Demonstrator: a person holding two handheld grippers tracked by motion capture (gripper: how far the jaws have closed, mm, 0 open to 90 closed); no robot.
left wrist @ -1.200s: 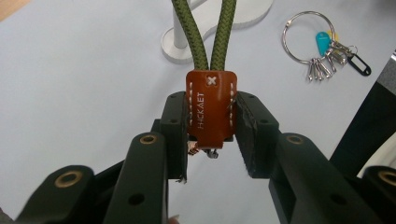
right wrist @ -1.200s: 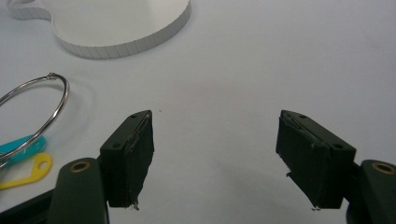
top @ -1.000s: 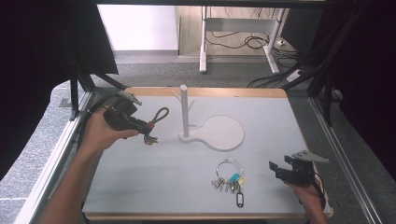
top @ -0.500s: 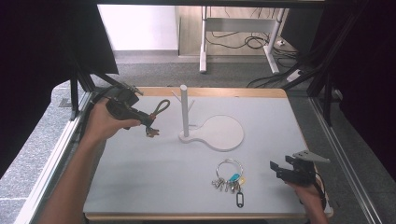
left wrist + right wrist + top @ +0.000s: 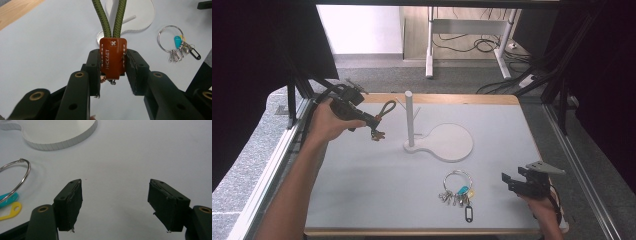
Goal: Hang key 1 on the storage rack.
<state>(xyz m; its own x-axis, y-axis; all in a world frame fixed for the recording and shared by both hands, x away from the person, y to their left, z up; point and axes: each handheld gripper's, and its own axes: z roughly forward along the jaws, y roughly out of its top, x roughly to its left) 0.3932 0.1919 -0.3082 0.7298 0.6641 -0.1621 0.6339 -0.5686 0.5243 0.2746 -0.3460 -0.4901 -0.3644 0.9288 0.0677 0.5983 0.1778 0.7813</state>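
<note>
Rope keychain (image 5: 113, 53) pinched at its lettered leather tab by left tongs (image 5: 113, 72), right tongs (image 5: 115, 203) spread, high view blurs lettering

Left side: I've got the left gripper (image 5: 362, 116) up over the tabletop's (image 5: 377, 200) far-left corner, jaws pinching the keychain strap (image 5: 113, 56), its loop (image 5: 387, 107) reaching toward the post (image 5: 409, 117).
Middle: the stand's post rises near the far edge, about halfway along it; its base plate (image 5: 451, 142) lies flat on the tabletop, spreading to the post's right.
Near edge: the key ring (image 5: 458, 187) lies on the tabletop, nearer me than the base plate and right of centre.
Right side: my right gripper (image 5: 512, 181) sits by the near-right corner, just right of the key ring, jaws apart.
</note>
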